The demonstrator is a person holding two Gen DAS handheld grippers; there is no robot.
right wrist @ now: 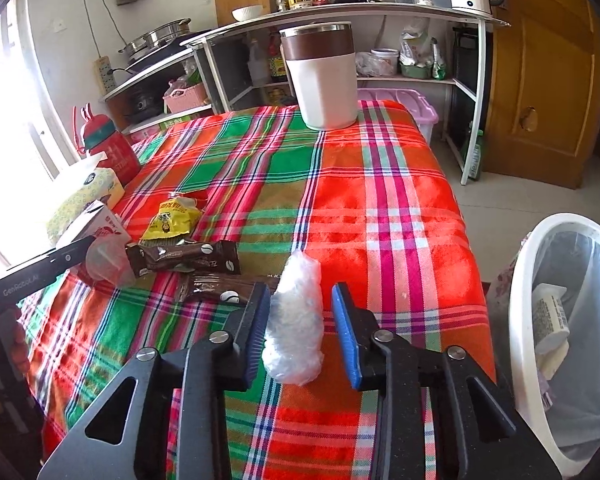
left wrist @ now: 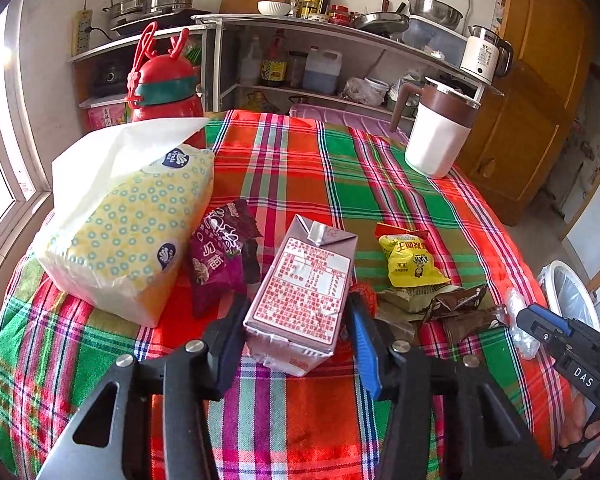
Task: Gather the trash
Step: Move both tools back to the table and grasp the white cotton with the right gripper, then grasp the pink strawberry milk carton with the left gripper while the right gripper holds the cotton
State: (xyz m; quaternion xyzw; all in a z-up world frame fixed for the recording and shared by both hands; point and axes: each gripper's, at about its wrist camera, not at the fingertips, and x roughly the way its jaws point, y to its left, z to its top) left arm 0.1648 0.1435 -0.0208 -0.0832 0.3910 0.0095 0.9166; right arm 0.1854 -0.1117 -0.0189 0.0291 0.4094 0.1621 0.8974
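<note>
On the plaid tablecloth, the milk carton lies at twelve o'clock, lengthwise between the left gripper jaws, which seem clamped on it, while the right gripper brackets the crumpled clear plastic, narrow but apparently not pinching.

Bright daylight, blown-out window glare left; fisheye-curved, dark corners.

carton on table | tissue pack left | bin beside table
</note>
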